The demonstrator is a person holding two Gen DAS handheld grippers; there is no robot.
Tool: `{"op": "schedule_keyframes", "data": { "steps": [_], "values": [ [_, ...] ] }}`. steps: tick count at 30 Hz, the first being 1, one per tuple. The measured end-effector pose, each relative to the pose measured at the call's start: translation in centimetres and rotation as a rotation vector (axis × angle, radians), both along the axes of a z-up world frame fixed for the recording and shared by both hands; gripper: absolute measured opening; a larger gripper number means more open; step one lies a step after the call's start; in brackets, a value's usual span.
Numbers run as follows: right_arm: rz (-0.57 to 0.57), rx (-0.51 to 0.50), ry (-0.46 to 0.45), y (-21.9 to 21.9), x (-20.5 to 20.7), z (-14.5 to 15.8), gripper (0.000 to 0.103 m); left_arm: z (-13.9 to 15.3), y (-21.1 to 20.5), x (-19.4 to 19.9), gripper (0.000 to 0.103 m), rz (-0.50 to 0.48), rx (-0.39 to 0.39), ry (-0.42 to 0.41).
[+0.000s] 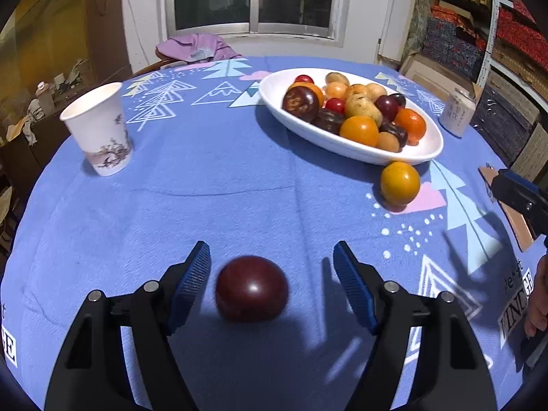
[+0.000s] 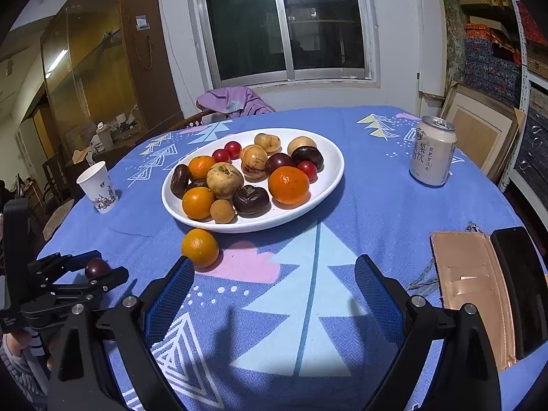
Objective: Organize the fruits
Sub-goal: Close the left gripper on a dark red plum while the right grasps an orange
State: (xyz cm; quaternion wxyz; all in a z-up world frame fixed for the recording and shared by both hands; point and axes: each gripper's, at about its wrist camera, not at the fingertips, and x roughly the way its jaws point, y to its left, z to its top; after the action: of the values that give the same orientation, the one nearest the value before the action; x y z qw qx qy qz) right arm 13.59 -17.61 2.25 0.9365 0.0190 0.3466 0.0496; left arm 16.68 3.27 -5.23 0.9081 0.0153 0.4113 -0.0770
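Observation:
A dark red plum (image 1: 251, 288) lies on the blue tablecloth between the fingers of my left gripper (image 1: 272, 263), which is open around it without touching. It also shows in the right wrist view (image 2: 97, 268), with the left gripper (image 2: 85, 274) around it. A white oval plate (image 1: 428, 150) holds several oranges, plums, cherry tomatoes and brown fruits; it also shows in the right wrist view (image 2: 328, 178). A loose orange (image 1: 400, 183) lies just in front of the plate, also in the right wrist view (image 2: 200, 247). My right gripper (image 2: 274, 270) is open and empty, the orange near its left finger.
A paper cup (image 1: 99, 128) stands at the left, also in the right wrist view (image 2: 99, 186). A drink can (image 2: 433, 150) stands at the right. A wallet case and phone (image 2: 479, 291) lie at the table's right edge. A chair with purple cloth (image 2: 233, 101) stands behind.

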Motion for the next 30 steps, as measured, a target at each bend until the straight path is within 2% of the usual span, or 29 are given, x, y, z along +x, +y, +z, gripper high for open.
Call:
{"op": "schedule_keyframes", "data": {
  "steps": [4,9,14,19,24,27,29,30],
  "values": [
    [0.006,-0.006,0.001,0.2,0.0,-0.1,0.096,-0.4,0.8,-1.3,0.073,-0.003,0.001,0.032],
    [0.011,-0.016,0.001,0.4,0.0,-0.2,0.096,0.4,2.0,-2.8,0.073,0.019,-0.012,-0.023],
    [0.016,-0.030,0.011,0.6,0.1,-0.6,0.096,0.3,1.7,-3.1,0.056,-0.002,-0.001,-0.009],
    [0.024,-0.039,0.009,0.8,0.0,-0.6,0.096,0.2,1.9,-3.0,0.054,-0.004,-0.012,-0.004],
    [0.031,-0.045,0.010,1.1,0.0,-0.8,0.096,-0.2,1.9,-2.6,0.040,-0.025,-0.051,0.030],
    [0.054,-0.051,0.014,1.7,-0.1,-0.9,0.096,-0.3,1.7,-2.6,0.039,-0.024,-0.045,0.028],
    [0.074,-0.050,0.001,2.3,-0.2,-0.9,0.092,-0.3,1.6,-2.6,0.039,-0.023,-0.043,0.026],
    [0.088,-0.055,-0.003,2.8,-0.1,-0.8,0.086,-0.3,1.5,-2.5,0.039,-0.022,-0.043,0.027]
  ]
}}
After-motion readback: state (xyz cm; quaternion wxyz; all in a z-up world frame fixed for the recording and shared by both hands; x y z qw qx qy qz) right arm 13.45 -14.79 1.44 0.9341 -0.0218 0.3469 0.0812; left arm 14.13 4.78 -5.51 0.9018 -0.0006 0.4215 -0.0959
